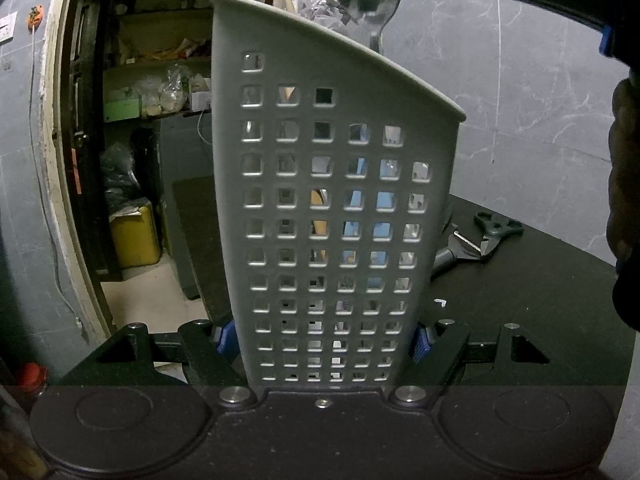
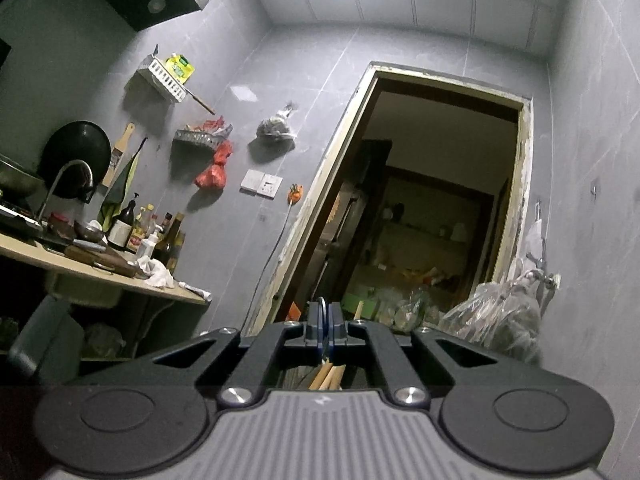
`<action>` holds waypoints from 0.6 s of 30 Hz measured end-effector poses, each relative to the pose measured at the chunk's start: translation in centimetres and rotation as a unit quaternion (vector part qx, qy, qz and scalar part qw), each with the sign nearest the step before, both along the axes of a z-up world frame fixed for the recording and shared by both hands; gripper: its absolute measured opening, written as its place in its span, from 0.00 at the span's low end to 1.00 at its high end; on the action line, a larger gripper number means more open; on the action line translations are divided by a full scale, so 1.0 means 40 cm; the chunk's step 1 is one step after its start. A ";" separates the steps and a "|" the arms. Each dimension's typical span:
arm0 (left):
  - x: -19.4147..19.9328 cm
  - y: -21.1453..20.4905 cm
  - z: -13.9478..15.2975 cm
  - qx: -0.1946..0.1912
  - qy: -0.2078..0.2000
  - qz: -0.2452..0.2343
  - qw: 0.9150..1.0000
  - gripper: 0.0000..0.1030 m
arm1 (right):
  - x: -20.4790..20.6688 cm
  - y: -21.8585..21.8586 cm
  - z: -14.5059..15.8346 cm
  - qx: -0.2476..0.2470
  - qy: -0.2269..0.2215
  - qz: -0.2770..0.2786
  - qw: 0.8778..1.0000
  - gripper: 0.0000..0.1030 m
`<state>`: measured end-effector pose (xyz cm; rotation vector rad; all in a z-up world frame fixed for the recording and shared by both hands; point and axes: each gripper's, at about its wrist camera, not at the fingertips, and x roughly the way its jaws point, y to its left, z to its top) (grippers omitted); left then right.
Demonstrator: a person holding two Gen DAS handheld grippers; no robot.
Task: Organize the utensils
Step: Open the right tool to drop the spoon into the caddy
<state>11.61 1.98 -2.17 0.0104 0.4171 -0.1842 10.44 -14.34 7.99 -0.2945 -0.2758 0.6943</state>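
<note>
A grey perforated utensil holder (image 1: 328, 208) stands upright on the black table (image 1: 540, 300). My left gripper (image 1: 322, 340) is shut on its base, one blue pad on each side. Blue and tan utensils show through its holes. A metal spoon (image 1: 376, 4) hangs bowl up above the holder's rim, its handle going down inside. My right gripper (image 2: 325, 330) points up toward the doorway with its jaws closed on a thin metal piece, the spoon's bowel edge; wooden chopsticks (image 2: 328, 376) show below it.
A peeler and dark green-handled scissors (image 1: 480, 236) lie on the table right of the holder. An open doorway (image 2: 420, 220) with cluttered shelves is behind. A kitchen counter (image 2: 100, 272) with bottles and a sink tap is at left. A plastic bag (image 2: 500, 312) hangs at right.
</note>
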 end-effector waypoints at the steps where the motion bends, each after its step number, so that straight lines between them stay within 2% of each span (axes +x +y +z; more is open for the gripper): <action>1: -0.001 -0.001 0.000 0.001 0.000 0.001 1.000 0.76 | 0.001 0.000 -0.003 0.000 0.003 0.000 1.000 0.03; 7: -0.002 -0.008 -0.003 0.002 0.000 0.002 1.000 0.76 | 0.011 0.000 -0.012 -0.010 0.018 0.001 1.000 0.05; 9: -0.003 -0.010 -0.003 0.003 0.000 0.003 1.000 0.76 | 0.012 -0.002 -0.016 -0.010 0.022 0.001 1.000 0.23; 10: -0.002 -0.010 -0.003 0.003 0.000 0.002 1.000 0.76 | 0.010 -0.005 -0.018 -0.005 0.021 -0.001 1.000 0.47; 11: -0.002 -0.009 -0.003 0.003 0.000 0.003 1.000 0.76 | 0.008 -0.009 -0.018 0.000 0.019 -0.002 1.000 0.63; 15: -0.002 -0.010 -0.002 0.004 0.000 0.003 1.000 0.76 | 0.001 -0.032 -0.011 0.023 0.014 -0.011 1.000 0.79; 17: -0.002 -0.008 -0.002 0.003 0.000 0.003 1.000 0.76 | 0.000 -0.052 -0.011 0.041 0.011 -0.027 0.999 0.95; 18: -0.002 -0.008 -0.001 0.003 0.001 0.003 1.000 0.76 | -0.001 -0.065 -0.011 0.050 0.011 -0.035 0.998 0.96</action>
